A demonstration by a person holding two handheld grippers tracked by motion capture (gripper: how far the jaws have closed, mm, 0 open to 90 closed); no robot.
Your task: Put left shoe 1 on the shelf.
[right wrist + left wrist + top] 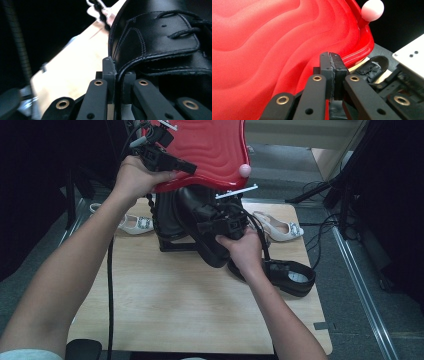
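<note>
While the left gripper (187,168) is held high at the far edge of the table (170,305), its jaws are pressed together on the rim of a red lid (210,147) with a wavy surface; in the left gripper view the two pads meet on the lid's lower edge (352,58) with no gap showing between them. A pale pink knob (245,170) sits at the lid's right corner. Beneath the lifted lid stands a black box (167,227) at the back of the table. The right gripper (207,225) is lower, just in front of that box, and its jaws are clamped on the leather edge of a black shoe (205,240); in the right gripper view the shoe's stitched collar (160,42) runs down between the closed pads, with its laces at the upper right. The shoe hangs tilted off the table, partly under the lid. A second black shoe (292,276) lies on the table near the right hand (245,251). A white sandal (135,223) lies to the left of the box and another white sandal (280,226) to its right, both flat on the wood.
</note>
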